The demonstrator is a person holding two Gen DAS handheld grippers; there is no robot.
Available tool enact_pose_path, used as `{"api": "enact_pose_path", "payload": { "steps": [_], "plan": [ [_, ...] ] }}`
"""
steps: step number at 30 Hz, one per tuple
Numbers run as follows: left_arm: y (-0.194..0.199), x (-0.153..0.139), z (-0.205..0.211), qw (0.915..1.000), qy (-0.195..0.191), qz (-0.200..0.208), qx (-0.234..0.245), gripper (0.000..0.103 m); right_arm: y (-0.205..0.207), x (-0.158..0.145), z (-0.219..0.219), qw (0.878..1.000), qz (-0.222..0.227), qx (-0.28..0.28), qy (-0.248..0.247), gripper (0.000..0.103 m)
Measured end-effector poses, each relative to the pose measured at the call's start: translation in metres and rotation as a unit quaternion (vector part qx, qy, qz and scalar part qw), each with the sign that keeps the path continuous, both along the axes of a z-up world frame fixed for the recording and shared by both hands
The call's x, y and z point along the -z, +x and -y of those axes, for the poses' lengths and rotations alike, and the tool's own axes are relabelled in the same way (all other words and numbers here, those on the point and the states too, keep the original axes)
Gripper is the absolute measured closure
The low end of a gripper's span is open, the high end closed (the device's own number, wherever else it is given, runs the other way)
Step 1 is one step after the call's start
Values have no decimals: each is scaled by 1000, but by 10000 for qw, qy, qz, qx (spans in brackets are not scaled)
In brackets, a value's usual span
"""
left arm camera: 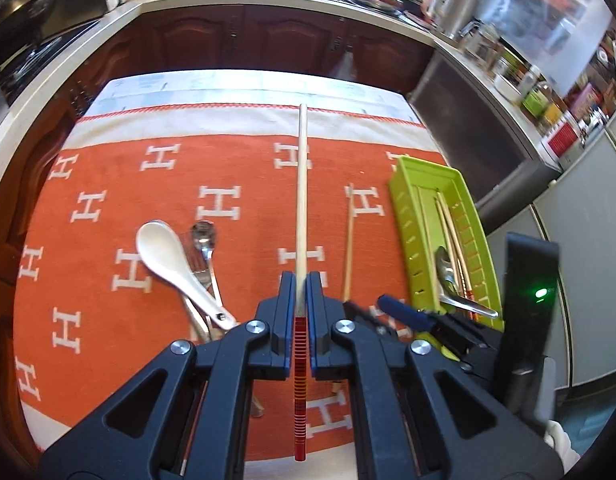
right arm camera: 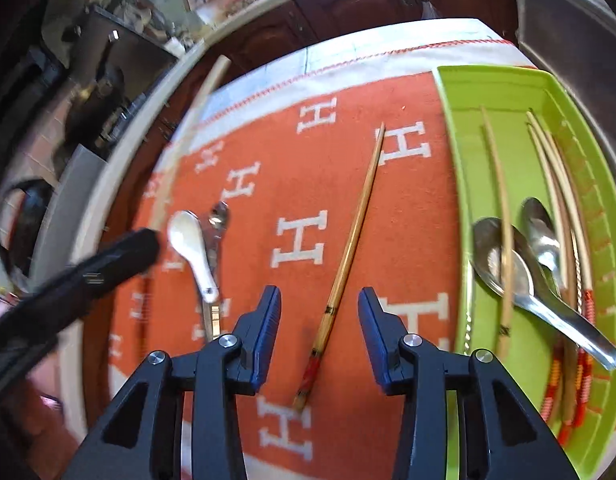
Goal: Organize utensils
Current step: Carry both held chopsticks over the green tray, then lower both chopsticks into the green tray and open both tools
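My left gripper is shut on a pale chopstick with a red striped end, held above the orange cloth and pointing away. My right gripper is open and empty, low over a brown chopstick that lies on the cloth between its fingers; that chopstick also shows in the left wrist view. A green tray at the right holds several chopsticks and metal spoons; it also shows in the left wrist view. A white ceramic spoon lies across metal cutlery at the left.
The cloth covers a small table in a kitchen. Dark wooden cabinets and a pale countertop stand beyond the far edge. A steel appliance stands close at the right. The left gripper's blurred body shows at the right wrist view's left.
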State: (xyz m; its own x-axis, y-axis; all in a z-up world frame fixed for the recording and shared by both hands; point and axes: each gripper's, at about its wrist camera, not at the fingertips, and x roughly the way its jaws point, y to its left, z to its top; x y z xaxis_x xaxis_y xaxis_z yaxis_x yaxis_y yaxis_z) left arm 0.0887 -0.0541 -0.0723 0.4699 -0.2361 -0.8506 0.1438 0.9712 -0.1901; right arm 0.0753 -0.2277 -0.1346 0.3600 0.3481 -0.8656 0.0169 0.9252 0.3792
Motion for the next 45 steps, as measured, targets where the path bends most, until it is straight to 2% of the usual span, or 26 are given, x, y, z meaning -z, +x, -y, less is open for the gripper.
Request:
{"api": "enact_pose_path", "payload": {
  "steps": [3, 6, 9, 10, 12, 13, 16, 22, 24, 27, 31, 35, 40, 45],
  "plan": [
    [0, 1, -11, 9999, -65, -20, -116, 100, 7, 3, -21, 9966, 283, -138, -757, 62],
    [1, 3, -18, 9998, -102, -23, -182, 100, 9, 11, -38, 9918, 294, -319, -1201, 62],
    [2, 5, -21, 9996, -143, -39, -227, 100, 13, 25, -48, 9890, 67, -516, -1386, 67],
    [2, 6, -22, 9996, -153, -50, -237, 100, 10, 25, -55, 9844, 223, -601, -1641, 69],
    [3, 9, -23, 9995, -168, -88, -256, 100, 7, 27, -61, 9812, 215, -633, -1809, 77],
    [3, 10, -23, 9994, -184, -111, -259, 100, 7, 26, -61, 9820, 208, -601, -1781, 88],
    [3, 11, -23, 9994, -195, -136, -252, 100, 7, 25, -56, 9858, 129, -463, -1610, 96],
    [0, 5, -18, 9995, -260, -125, -161, 100, 1, 14, -25, 9974, -76, -133, -710, 96],
    [-1, 3, -12, 9993, -318, -148, -96, 100, -5, -3, -8, 9994, 16, 18, -354, 97],
    [0, -2, 5, 9989, -417, -204, 100, 100, -15, -31, 20, 9994, 231, 235, -110, 97],
    [5, -6, 41, 9967, -578, -315, 474, 100, -28, -62, 60, 9970, 501, 584, -104, 97],
    [8, -7, 86, 9941, -600, -410, 810, 100, -35, -77, 96, 9939, 599, 882, -293, 97],
    [11, 5, 136, 9899, -592, -703, 1080, 100, -36, -73, 127, 9919, 413, 1114, -441, 97],
    [10, 27, 163, 9876, -296, -892, 1258, 99, -30, -54, 142, 9920, 39, 1111, -601, 94]
  ]
}}
